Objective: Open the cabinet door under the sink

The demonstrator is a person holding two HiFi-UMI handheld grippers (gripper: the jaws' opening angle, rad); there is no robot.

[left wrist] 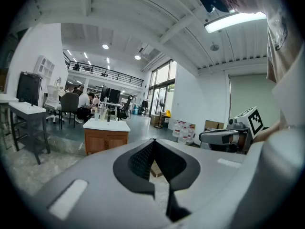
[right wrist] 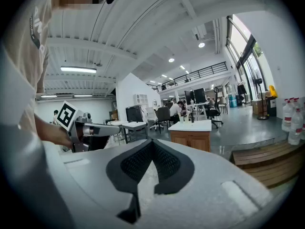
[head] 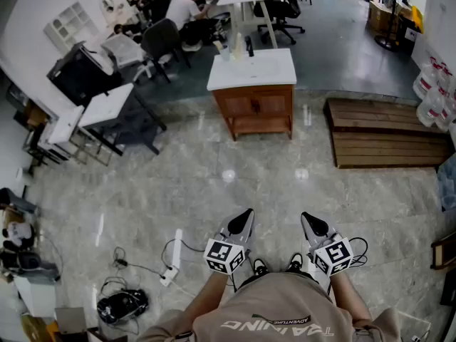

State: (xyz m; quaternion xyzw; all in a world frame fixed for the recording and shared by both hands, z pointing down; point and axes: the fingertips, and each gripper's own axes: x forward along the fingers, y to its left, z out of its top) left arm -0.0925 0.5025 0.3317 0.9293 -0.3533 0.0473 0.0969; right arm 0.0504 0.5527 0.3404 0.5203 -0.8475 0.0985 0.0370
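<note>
Head view first: the left gripper [head: 246, 213] and right gripper [head: 306, 218] sit side by side low in frame, both pointing ahead across the grey marbled floor [head: 235, 177]. The brown wooden sink cabinet with a white top [head: 235, 107] stands well apart from them, further up the frame. Its two cabinet doors [head: 271, 105] are closed flat, and neither gripper is touching them. To the cabinet's right lies a slatted wooden platform [head: 388, 134]. Down at the left there's a white power strip [head: 169, 276] trailing cable, and only this view catches it.

Over to the left gripper view. The dark ribbed pads meet at their tips with nothing pinched between them, so this claw is closed and empty. The cabinet sits left of the jaws, and the other gripper pokes in from the right. A long ceiling strip light [left wrist: 233, 20] glows overhead, something the downward head camera never sees.

Now the right gripper view. It's the same story, tips together and nothing held. The cabinet shows just right of the jaws, with large clear water bottles [right wrist: 290, 116] at the far right edge.
</note>
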